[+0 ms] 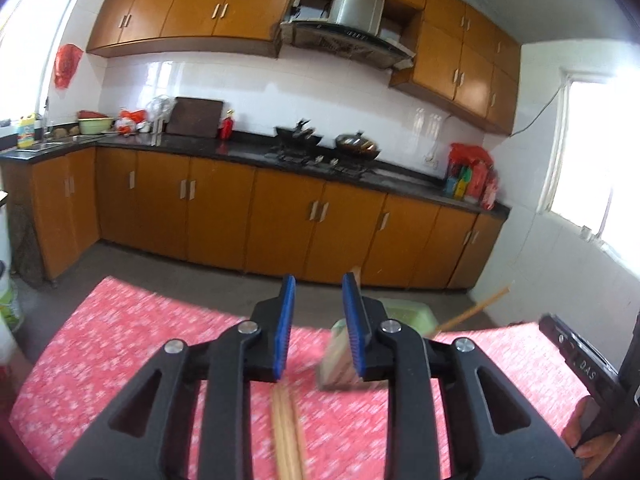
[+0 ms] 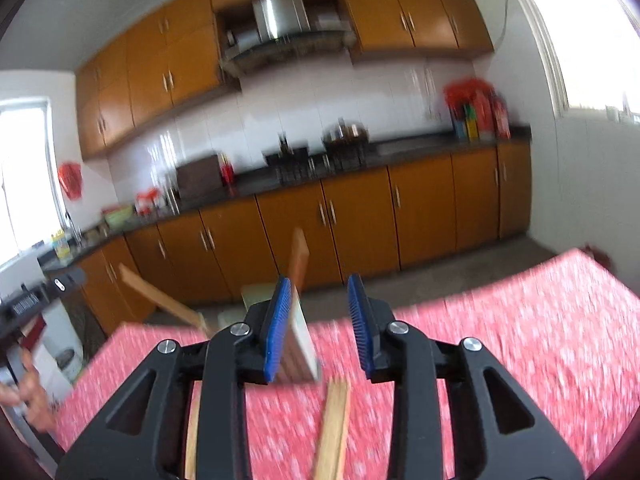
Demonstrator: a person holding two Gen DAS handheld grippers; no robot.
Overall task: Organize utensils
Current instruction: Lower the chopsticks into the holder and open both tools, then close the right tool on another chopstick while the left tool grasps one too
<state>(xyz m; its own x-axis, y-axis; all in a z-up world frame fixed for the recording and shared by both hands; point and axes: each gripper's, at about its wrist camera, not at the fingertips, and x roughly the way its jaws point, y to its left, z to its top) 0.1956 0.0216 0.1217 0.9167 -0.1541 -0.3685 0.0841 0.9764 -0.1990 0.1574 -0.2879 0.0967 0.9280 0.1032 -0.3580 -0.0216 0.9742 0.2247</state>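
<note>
You are holding the left tongs [image 1: 316, 312] wide apart above the red-patterned table [image 1: 120, 344], with nothing between the blue pads. Straight beneath them a bundle of wooden chopsticks [image 1: 286, 432] is lying on the cloth, running back under the tool toward you. Just beside the right-hand pad of these tongs a pale green holder [image 1: 404, 312] is standing near the far edge of the table, with one wooden stick [image 1: 476, 308] leaning out of it to the right; blur is hiding its exact shape.

Moving across, you are holding the right tongs [image 2: 322, 316] wide apart too, gripping nothing. The green holder [image 2: 256, 300] is sitting just beyond their left pad, and a blurred flat piece in front of it is too smeared to name. Under these tongs two more loose wooden sticks [image 2: 334, 428] are lying on the cloth.

Judging by this, you are partway through: at least one utensil looks to be standing in the holder already, while several are still waiting on the table to be picked up.
</note>
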